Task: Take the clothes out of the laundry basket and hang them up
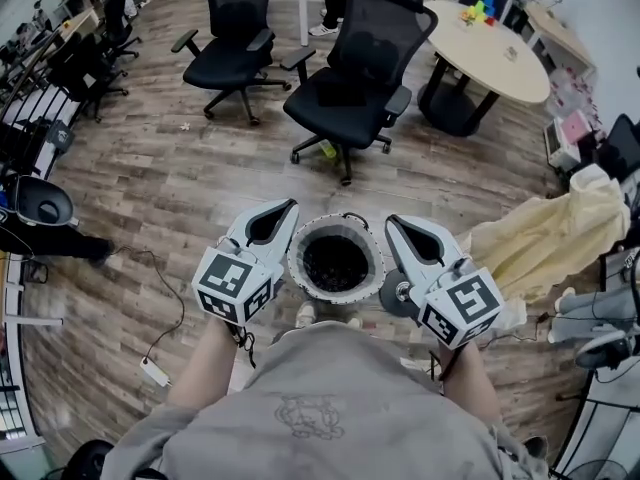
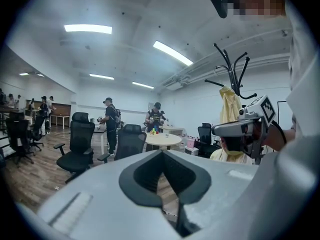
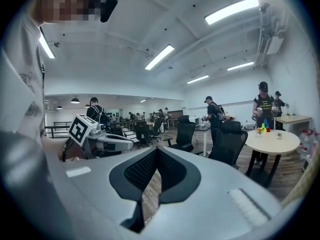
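A round white laundry basket [image 1: 294, 259] with a dark inside stands on the wooden floor right in front of the person; I cannot tell what lies in it. My left gripper [image 1: 290, 206] hovers at the basket's left rim, and its jaws are shut and empty [image 2: 161, 153]. My right gripper [image 1: 392, 221] is at the basket's right rim, also shut with nothing between its jaws [image 3: 156, 150]. A pale yellow garment [image 1: 545, 238] hangs to the right, draped on a black coat rack [image 2: 231, 69].
Two black office chairs [image 1: 355, 63] [image 1: 235, 38] stand beyond the basket. A round table [image 1: 490, 53] with small coloured toys is at the back right. A power strip and cable [image 1: 155, 371] lie on the floor to the left. People stand near the far desks.
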A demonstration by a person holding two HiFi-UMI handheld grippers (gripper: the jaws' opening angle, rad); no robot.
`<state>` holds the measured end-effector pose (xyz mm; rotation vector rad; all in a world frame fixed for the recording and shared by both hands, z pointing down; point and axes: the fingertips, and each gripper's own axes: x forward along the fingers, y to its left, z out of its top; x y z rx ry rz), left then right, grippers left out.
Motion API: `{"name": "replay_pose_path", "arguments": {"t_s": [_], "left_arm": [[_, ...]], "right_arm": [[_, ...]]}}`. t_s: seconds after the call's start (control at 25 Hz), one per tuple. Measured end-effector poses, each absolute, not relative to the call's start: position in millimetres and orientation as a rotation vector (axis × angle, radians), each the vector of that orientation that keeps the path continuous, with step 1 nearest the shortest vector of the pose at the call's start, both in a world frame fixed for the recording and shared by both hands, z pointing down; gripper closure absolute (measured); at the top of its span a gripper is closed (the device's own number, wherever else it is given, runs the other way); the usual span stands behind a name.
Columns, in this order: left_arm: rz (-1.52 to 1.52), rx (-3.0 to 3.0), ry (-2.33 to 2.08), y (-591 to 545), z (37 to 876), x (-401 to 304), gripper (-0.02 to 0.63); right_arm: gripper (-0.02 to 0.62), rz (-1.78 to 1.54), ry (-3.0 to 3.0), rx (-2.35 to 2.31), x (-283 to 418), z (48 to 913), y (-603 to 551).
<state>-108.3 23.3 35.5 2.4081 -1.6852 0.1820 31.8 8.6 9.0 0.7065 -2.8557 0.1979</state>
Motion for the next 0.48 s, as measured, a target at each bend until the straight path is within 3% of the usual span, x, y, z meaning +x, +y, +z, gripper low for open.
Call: {"name": "replay_pose_path", "arguments": {"t_s": [0.48], "left_arm": [[0.234,2.439,-1.629,20.4,35.4,-93.6,0.605]], "right_arm": [[0.569,0.196,-2.817,0.797,53.3,12.1,8.8]]}}
